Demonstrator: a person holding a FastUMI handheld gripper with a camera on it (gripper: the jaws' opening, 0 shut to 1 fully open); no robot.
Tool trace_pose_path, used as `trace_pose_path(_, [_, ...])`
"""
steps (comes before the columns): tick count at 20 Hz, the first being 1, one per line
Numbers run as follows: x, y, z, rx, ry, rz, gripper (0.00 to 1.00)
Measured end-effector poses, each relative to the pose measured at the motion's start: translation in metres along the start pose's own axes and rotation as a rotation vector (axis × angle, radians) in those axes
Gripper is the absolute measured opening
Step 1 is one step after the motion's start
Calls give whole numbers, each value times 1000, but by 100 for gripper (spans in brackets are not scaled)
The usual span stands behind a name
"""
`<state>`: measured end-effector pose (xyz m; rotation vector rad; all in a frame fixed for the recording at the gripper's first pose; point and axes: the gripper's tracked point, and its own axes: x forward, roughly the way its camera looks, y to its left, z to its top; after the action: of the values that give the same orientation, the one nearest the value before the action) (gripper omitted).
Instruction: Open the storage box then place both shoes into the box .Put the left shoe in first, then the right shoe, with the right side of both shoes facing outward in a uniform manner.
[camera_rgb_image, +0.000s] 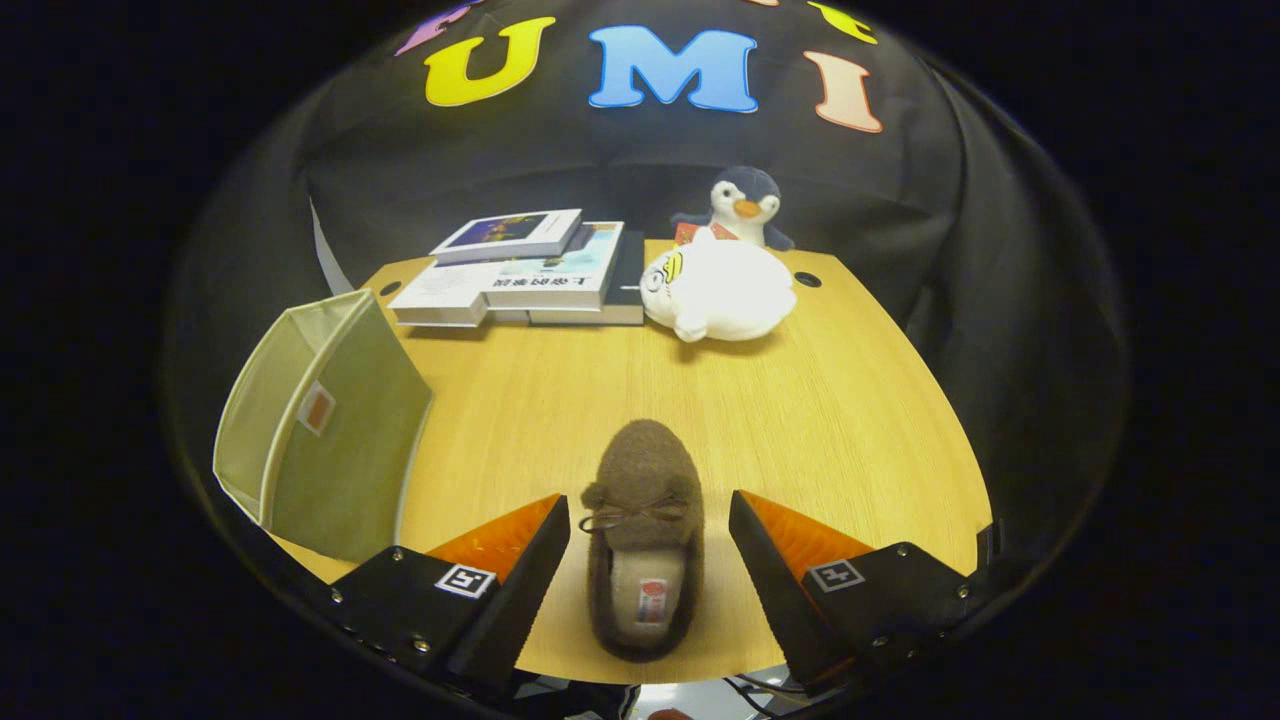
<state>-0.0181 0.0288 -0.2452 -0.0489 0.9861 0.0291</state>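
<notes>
Brown fuzzy slipper shoe (645, 535) lies on the wooden bench (820, 420) between the fingers of the released claw (648, 525), untouched. Pale green fabric storage box (325, 430) stands left of it.

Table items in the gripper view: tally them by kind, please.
Shoe: 1, brown slipper, between the open jaws
Storage box: 1
Books: 3 at least
Plush toys: 2, white, penguin
Total: 7
</notes>
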Motion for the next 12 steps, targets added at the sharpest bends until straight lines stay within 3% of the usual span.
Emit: trace_pose_path(12, [43,-25,-56,40,165,3,96])
